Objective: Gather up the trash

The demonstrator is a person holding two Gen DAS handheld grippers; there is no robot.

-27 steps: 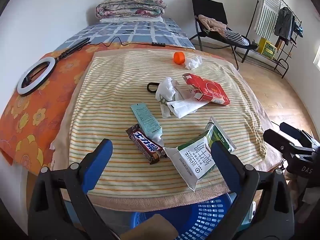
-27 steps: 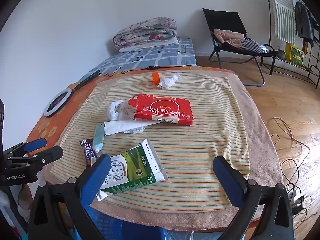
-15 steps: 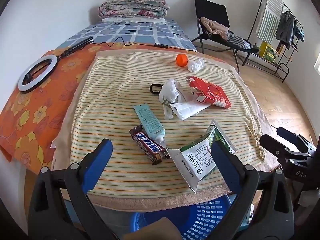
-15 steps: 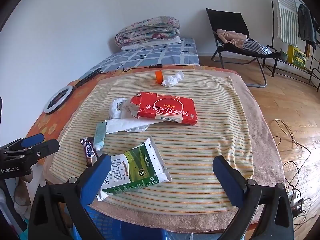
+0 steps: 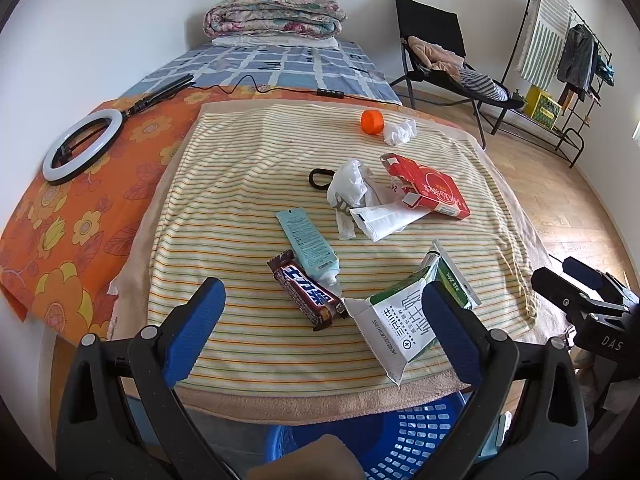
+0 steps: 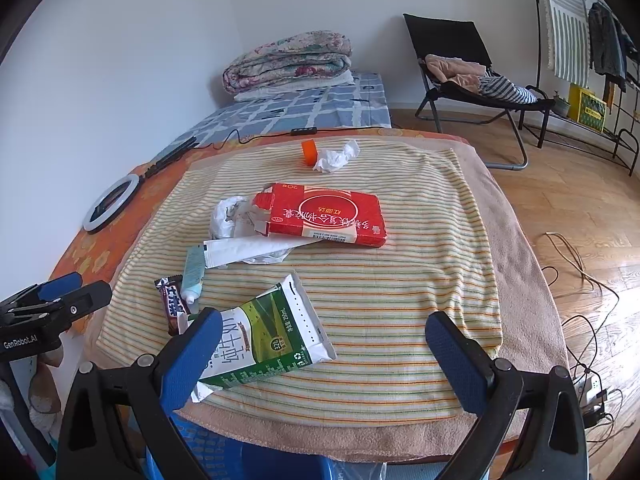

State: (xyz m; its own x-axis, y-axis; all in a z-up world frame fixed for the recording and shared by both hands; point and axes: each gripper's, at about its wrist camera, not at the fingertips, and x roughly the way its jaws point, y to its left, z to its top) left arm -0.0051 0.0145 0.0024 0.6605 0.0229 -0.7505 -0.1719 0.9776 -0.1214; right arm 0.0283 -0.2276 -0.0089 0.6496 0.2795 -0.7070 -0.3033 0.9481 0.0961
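Observation:
Trash lies on a striped cloth (image 5: 240, 184): a green milk carton (image 5: 404, 320) (image 6: 264, 344), a brown candy bar (image 5: 306, 294) (image 6: 172, 304), a teal tube (image 5: 308, 244), a white wrapper (image 5: 380, 220), a crumpled white bag (image 5: 348, 188), a red box (image 5: 432, 188) (image 6: 324, 216), an orange cap (image 5: 372, 121) and a tissue ball (image 5: 398, 132). My left gripper (image 5: 320, 332) is open and empty near the front edge, above the candy bar and carton. My right gripper (image 6: 320, 356) is open and empty, its left finger over the carton. A blue basket (image 5: 400, 440) sits below the front edge.
A ring light (image 5: 82, 144) lies on the orange flowered sheet at left. A black loop (image 5: 318, 178) lies by the bag. A folded quilt (image 5: 276, 16) is on the bed behind. A black chair (image 5: 440, 56) and a clothes rack (image 5: 560, 60) stand at right.
Both grippers have drawn back and risen slightly, so the table's objects sit a little lower and farther in view. Both stay open and empty.

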